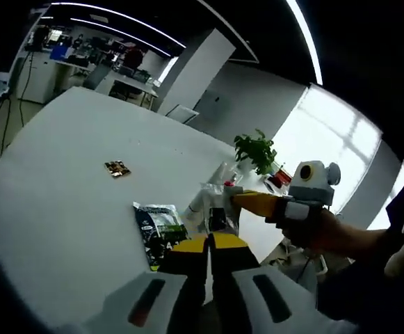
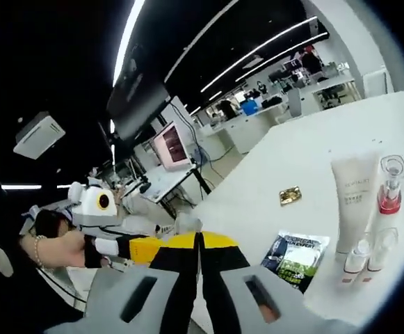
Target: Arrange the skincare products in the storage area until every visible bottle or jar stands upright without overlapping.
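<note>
- Tube stands cap-down on the white table, the tallest of a small cluster; just beside it a clear bottle with pink liquid, and in front two small vials, all upright
- Flat dark sachet lies on the table beside the cluster; a small gold packet sits apart, farther back
- Left gripper: jaws pressed together, nothing seen between them
- Right gripper: jaws likewise clenched and empty; in the left gripper view its yellow tip reaches toward the cluster
- Handling, as I judge it: tube is light and soft, so pinch it low near the cap; clear bottle looks rigid, slick and breakable, take it by the body; vials tip easily; sachet is limp and cannot stand
</note>
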The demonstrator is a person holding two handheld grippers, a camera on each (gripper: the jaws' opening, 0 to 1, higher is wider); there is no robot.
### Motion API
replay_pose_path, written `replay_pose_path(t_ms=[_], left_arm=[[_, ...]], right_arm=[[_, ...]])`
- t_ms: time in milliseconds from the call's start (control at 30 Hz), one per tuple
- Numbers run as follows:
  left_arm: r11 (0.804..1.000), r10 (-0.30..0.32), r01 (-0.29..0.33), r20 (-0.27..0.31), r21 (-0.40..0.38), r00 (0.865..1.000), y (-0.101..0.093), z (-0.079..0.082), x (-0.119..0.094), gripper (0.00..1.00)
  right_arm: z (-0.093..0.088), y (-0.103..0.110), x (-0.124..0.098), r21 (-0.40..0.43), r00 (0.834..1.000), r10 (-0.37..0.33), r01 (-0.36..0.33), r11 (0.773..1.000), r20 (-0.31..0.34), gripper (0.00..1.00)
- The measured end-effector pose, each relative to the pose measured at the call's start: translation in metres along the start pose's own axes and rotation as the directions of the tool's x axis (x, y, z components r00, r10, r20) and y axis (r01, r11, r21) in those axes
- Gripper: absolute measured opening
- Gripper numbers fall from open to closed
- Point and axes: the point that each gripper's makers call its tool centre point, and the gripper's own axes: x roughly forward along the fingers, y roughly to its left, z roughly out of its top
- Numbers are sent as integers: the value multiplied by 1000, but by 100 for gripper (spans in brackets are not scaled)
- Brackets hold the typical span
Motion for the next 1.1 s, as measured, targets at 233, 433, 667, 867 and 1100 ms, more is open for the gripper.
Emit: replay_pose_path(t_ms=[233, 433, 667, 867, 1100], left_arm=[[998, 55, -56, -15, -41, 998, 9, -10, -8, 0], [993, 94, -96, -40, -61, 995, 30, -17, -10, 0], [988, 123, -130, -89, -79, 988, 55, -30, -6, 0], [986, 140, -151, -135, -76, 981, 69, -42, 0, 0], [981, 138, -156, -155, -111, 978, 98, -53, 10, 0]], right_arm=[[-16, 2, 17, -80, 998, -37, 33, 996, -56, 1], [-29, 0, 30, -137, 993, -77, 64, 988, -89, 1], [-47, -10, 47, -193, 982, -121, 92, 977, -144, 1], [-70, -23, 64, -240, 973, -144, 99, 966, -181, 1], [-84, -34, 81, -214, 965, -159, 113, 970, -209, 1]])
